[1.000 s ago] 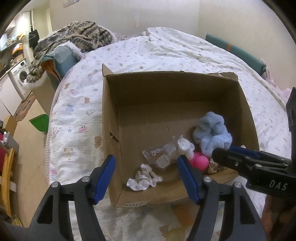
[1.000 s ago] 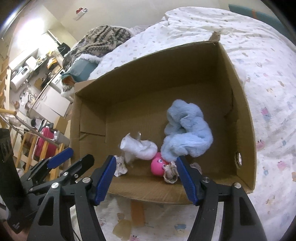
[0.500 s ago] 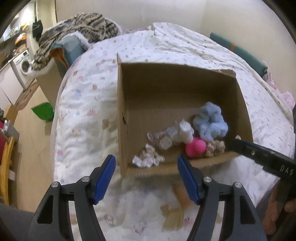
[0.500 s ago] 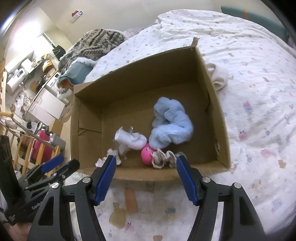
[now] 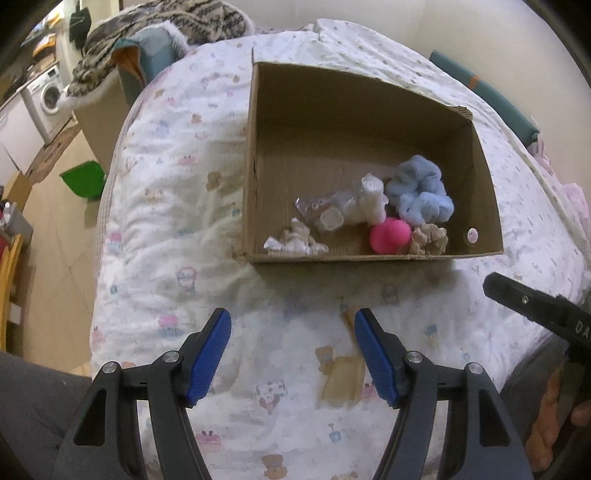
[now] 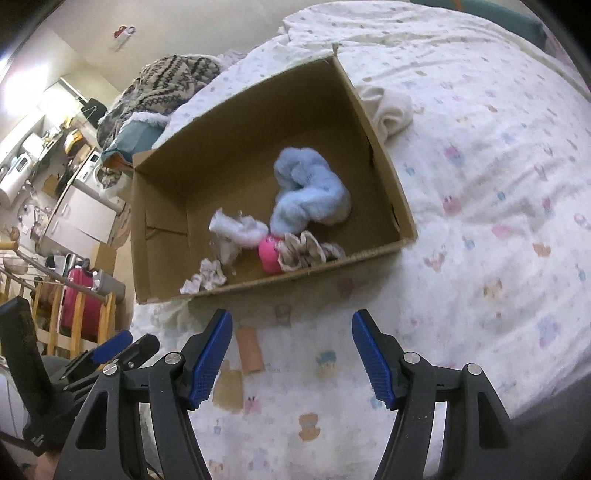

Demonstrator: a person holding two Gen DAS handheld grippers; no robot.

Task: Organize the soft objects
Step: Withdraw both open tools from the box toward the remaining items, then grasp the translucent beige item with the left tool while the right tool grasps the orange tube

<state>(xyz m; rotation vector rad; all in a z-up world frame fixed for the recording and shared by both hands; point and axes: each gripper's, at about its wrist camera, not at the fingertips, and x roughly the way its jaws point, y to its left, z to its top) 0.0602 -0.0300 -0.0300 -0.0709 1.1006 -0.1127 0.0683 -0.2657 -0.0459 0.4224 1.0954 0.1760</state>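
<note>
An open cardboard box (image 5: 255, 155) (image 6: 384, 166) sits on the bed. Inside lie a light blue fluffy cloth (image 5: 419, 194) (image 6: 308, 194), a pink ball (image 5: 389, 234) (image 6: 267, 253), a white soft bundle (image 5: 354, 206) (image 6: 238, 230), a beige scrunchie (image 5: 428, 240) (image 6: 304, 251) and a small white scrunchie (image 5: 295, 242) (image 6: 205, 278). A white rolled cloth (image 6: 388, 107) lies on the bed outside the box, by its far right wall. My left gripper (image 5: 291, 350) and right gripper (image 6: 291, 350) are both open and empty, held over the quilt short of the box.
The bed has a white printed quilt (image 5: 166, 221) (image 6: 498, 184). A patterned blanket pile (image 5: 162, 22) (image 6: 166, 85) lies at the far left. Beyond the bed's left edge are floor, a green bin (image 5: 83, 179), a washing machine (image 5: 46, 98) and a pink suitcase (image 6: 79, 299).
Both grippers have pulled back from the box toward the near bed edge, so the box looks smaller and farther. The objects in the box have not moved.
</note>
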